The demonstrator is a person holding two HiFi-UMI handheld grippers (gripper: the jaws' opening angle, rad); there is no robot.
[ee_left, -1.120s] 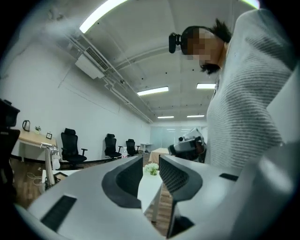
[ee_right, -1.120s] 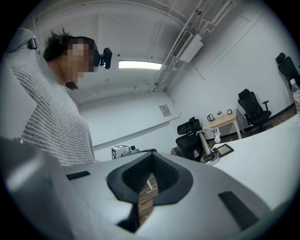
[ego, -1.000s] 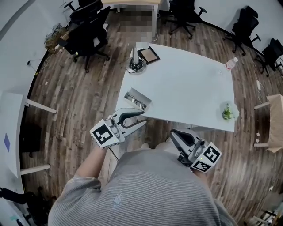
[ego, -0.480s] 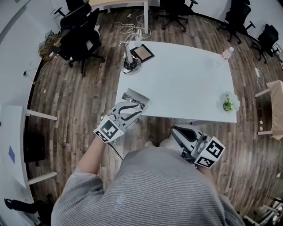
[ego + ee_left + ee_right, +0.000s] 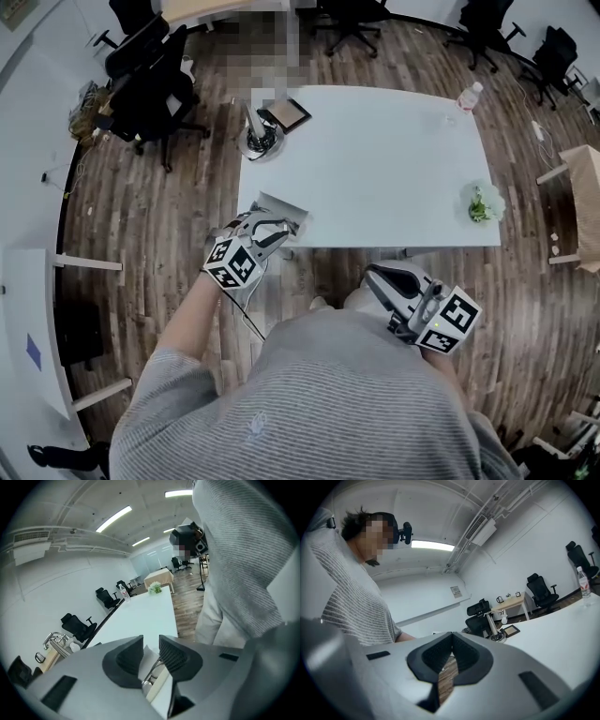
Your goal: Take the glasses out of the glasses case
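Close against the person's grey striped shirt (image 5: 309, 403), the right gripper (image 5: 375, 277) hangs idle with its jaws pressed together on nothing, probably kept clear of the work. The left gripper (image 5: 278, 228) reaches over the near corner of the white table (image 5: 375, 169), jaws a little apart above the open silvery glasses case (image 5: 281, 208). The thin metal-framed glasses (image 5: 151, 679) lie inside, showing through the gap, apparently untouched. Farther off are a small green plant (image 5: 481, 203), a plastic bottle (image 5: 466, 97), black office chairs (image 5: 141, 75) and a wood-plank floor (image 5: 159, 206).
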